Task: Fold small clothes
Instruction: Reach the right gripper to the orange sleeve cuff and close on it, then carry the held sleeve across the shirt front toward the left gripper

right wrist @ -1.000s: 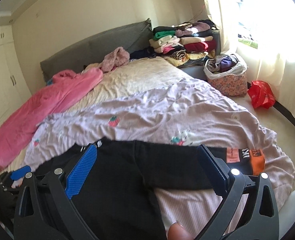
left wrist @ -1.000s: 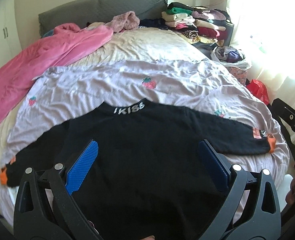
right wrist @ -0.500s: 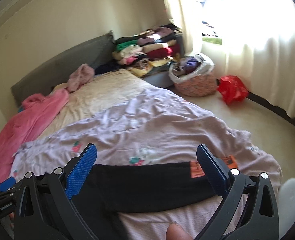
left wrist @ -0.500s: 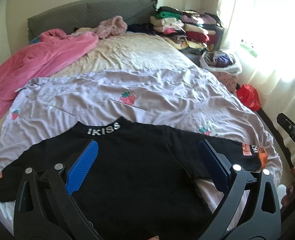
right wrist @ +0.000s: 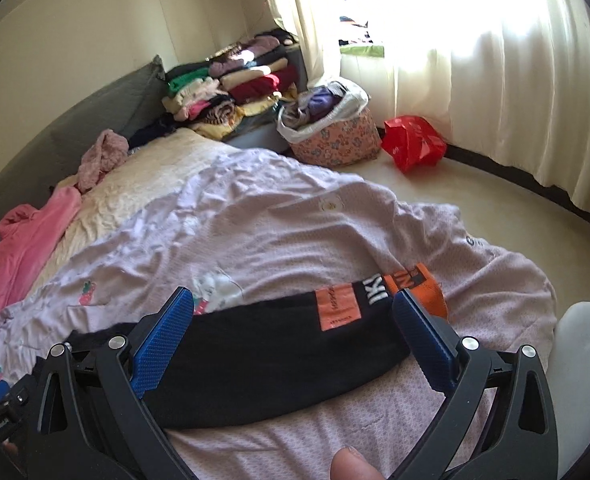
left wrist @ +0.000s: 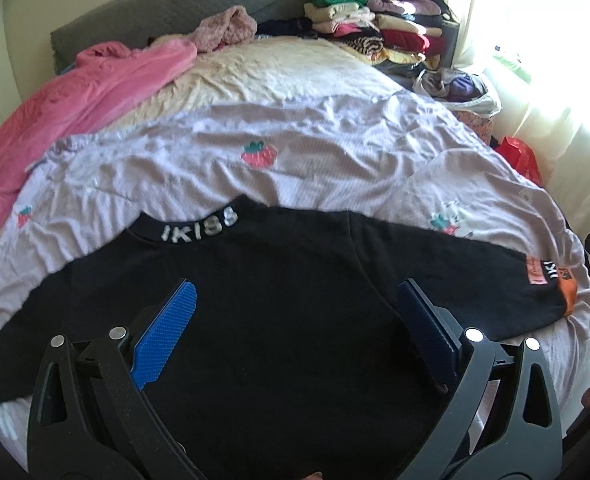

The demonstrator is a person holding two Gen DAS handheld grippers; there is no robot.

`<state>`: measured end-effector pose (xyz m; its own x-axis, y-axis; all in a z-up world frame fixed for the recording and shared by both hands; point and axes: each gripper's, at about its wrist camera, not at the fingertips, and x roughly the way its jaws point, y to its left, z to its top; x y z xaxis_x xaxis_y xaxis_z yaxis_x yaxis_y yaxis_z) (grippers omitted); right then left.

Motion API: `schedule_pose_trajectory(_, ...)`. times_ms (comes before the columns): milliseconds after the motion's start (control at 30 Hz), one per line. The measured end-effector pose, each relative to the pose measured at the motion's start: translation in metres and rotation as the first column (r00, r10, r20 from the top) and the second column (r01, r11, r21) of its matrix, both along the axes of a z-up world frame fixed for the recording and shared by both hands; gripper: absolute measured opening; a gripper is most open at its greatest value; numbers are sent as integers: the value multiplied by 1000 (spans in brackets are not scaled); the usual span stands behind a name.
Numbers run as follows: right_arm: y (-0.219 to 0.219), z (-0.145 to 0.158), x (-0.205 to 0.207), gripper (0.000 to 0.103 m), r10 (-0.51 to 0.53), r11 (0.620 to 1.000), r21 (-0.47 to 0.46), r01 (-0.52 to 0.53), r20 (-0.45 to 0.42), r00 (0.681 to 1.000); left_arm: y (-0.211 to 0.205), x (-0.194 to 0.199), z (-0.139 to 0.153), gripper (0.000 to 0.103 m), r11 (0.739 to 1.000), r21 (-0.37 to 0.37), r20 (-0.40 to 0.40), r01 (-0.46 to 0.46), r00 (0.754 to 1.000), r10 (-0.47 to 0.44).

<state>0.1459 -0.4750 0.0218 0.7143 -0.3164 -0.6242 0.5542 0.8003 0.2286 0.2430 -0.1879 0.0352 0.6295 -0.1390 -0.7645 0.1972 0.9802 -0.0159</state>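
Lying flat on a lilac blanket (left wrist: 335, 152) with strawberry motifs, the black top (left wrist: 279, 320) shows white letters "IKISS" across its collar (left wrist: 201, 227), and its right sleeve (right wrist: 279, 344) ends in an orange cuff (right wrist: 427, 284) beside a salmon patch (right wrist: 339, 307) whose small print is too fine to read, with the letters "IK" next to it. The blanket covers a bed with a cream sheet (left wrist: 279, 68), a grey headboard (left wrist: 167, 8) and a pink garment (left wrist: 75, 96) along its left side. The left gripper (left wrist: 291, 320) hangs over the top's body with its blue pads wide apart, holding nothing; the right gripper (right wrist: 293, 320) hangs over the sleeve, its jaws likewise spread and empty. Only the left wrist view takes in the collar and both sleeves; only the right wrist view shows the floor, with a floral basket (right wrist: 335, 140), a red bag (right wrist: 413, 142) and pale curtains (right wrist: 495, 60). Both show the stack of folded clothes (right wrist: 231, 92) near the headboard.
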Motion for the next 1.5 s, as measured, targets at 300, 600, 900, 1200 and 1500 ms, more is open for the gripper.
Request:
schedule_pose_trajectory(300, -39, -33, -2, 99, -97, 994, 53, 100, -63, 993, -10, 4, -51, 94, 999, 24, -65, 34, 997, -33)
schedule_pose_trajectory(600, -74, -68, 5, 99, -192, 980, 24, 199, -173, 966, -17, 3, -81, 94, 997, 53, -72, 64, 996, -60)
schedule_pose_trajectory(900, -86, -96, 21, 62, -150, 977, 113, 181, -238, 959, -18, 10, -105, 94, 997, 41, -102, 59, 993, -55)
schedule_pose_trajectory(1200, -37, -61, 25, 8, 15, 999, -49, -24, -171, 985, -2, -4, -94, 94, 999, -26, -102, 47, 994, -50)
schedule_pose_trajectory(1500, 23, -27, 29, 8, 277, 959, 51, -277, 3, 961, 36, -14, -69, 94, 997, -74, -68, -14, 998, 9)
